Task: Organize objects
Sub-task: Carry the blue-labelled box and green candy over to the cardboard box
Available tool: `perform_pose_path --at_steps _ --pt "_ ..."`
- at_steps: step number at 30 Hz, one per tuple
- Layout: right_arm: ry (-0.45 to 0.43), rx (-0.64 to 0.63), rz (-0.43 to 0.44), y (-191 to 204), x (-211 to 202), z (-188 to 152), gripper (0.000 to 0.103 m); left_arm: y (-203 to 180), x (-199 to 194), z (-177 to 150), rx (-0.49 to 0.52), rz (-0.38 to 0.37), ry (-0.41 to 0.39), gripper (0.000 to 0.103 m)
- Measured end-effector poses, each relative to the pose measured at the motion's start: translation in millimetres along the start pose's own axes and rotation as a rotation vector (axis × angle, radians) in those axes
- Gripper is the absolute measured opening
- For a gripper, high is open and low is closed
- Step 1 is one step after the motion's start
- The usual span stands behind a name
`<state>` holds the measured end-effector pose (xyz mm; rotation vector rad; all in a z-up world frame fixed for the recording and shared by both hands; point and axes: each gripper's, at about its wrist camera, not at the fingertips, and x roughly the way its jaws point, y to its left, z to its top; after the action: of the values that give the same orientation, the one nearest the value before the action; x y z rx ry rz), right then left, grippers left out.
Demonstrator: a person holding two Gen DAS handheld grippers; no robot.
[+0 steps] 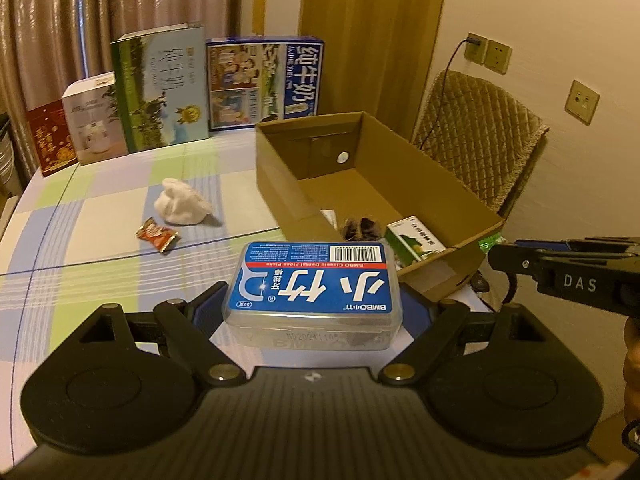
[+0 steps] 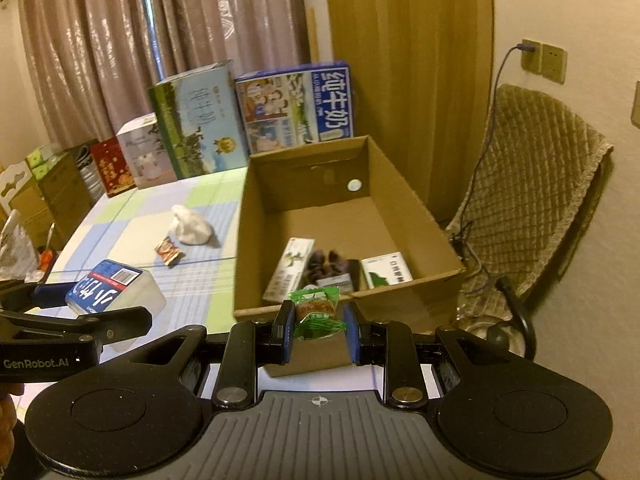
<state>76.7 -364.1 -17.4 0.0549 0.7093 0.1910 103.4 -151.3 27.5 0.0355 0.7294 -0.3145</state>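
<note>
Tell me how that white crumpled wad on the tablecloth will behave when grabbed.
The white wad looks like soft tissue or cloth, so it probably squashes and weighs little. Its lumpy shape suggests it won't roll. A push would likely slide it toward the red snack packet.

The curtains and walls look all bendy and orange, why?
Left wrist view: the fisheye lens bows the curtains and darkens the corners, and warm room light tints everything yellow. Right wrist view: same bending and tint, and the green snack packet in the right gripper looks slightly soft.
</note>
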Motion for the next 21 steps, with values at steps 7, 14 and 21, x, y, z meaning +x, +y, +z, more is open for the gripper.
perform_pose_path --at_steps 7,14,21 --pt "-0.004 0.014 -0.020 -16.5 -2.5 1.2 0.023 -15.3 8.3 7.5 0.021 -0.022 0.002 0.084" --pt "-0.009 0.017 -0.033 -26.2 0.5 6.5 0.023 -29.5 15.8 15.0 0.047 -0.036 0.004 0.084" --pt "-0.012 0.019 -0.035 -32.8 4.7 12.1 0.023 -36.2 22.3 21.3 0.060 -0.045 0.005 0.084"
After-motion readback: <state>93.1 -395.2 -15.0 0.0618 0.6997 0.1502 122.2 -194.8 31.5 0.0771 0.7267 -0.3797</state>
